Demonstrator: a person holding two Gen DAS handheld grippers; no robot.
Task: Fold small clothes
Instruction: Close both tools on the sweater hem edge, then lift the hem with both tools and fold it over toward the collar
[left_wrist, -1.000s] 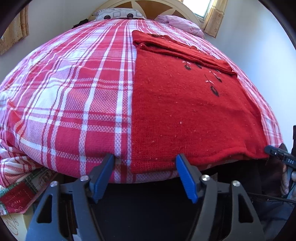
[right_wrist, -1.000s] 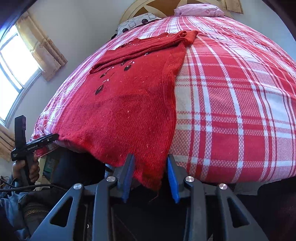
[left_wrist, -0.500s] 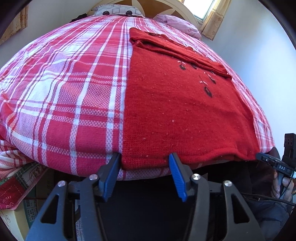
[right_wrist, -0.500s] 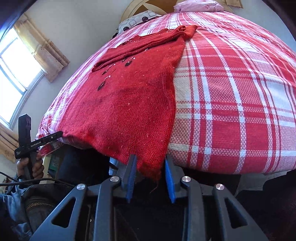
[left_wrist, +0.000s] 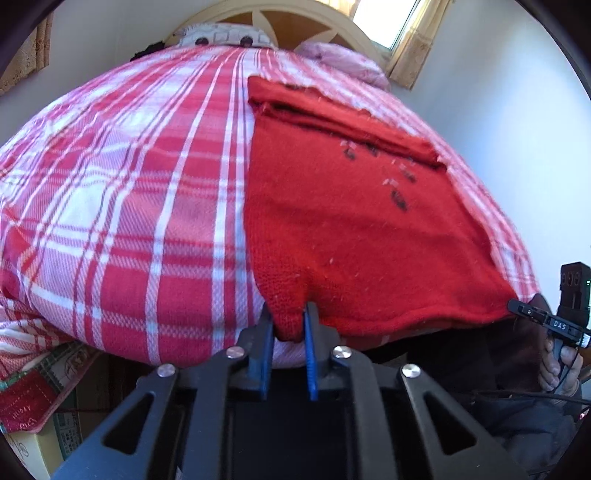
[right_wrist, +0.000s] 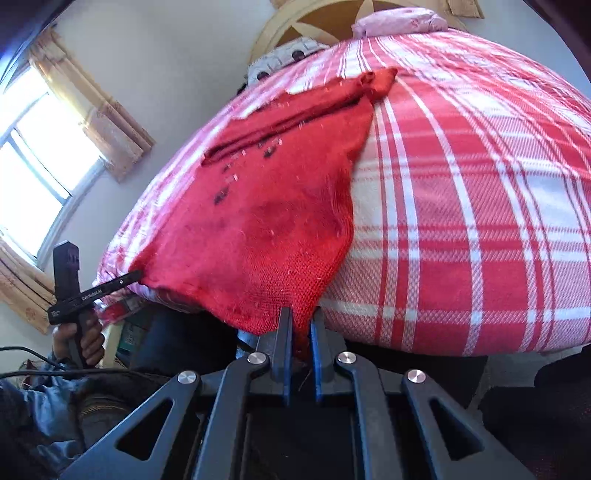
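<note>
Lying flat on a red-and-white plaid bedspread (left_wrist: 122, 206), one red knitted sweater (left_wrist: 343, 236) is seen, its sleeves folded across the far end at 12 o'clock and small dark motifs dotted beneath them. Two grippers are counted, each with two blue fingers. One near hem corner at 6 o'clock is pinched narrowly in the left gripper (left_wrist: 290, 321); the other corner is clamped likewise in the right gripper (right_wrist: 298, 323). "DAS" is read on the right gripper's side. Two pillows lie at the headboard.

White walls (left_wrist: 498, 92), sunlit window (right_wrist: 33, 155) with beige curtains (right_wrist: 110, 133), arched wooden headboard (left_wrist: 295, 14), plaid-covered bed (left_wrist: 129, 184)
</note>
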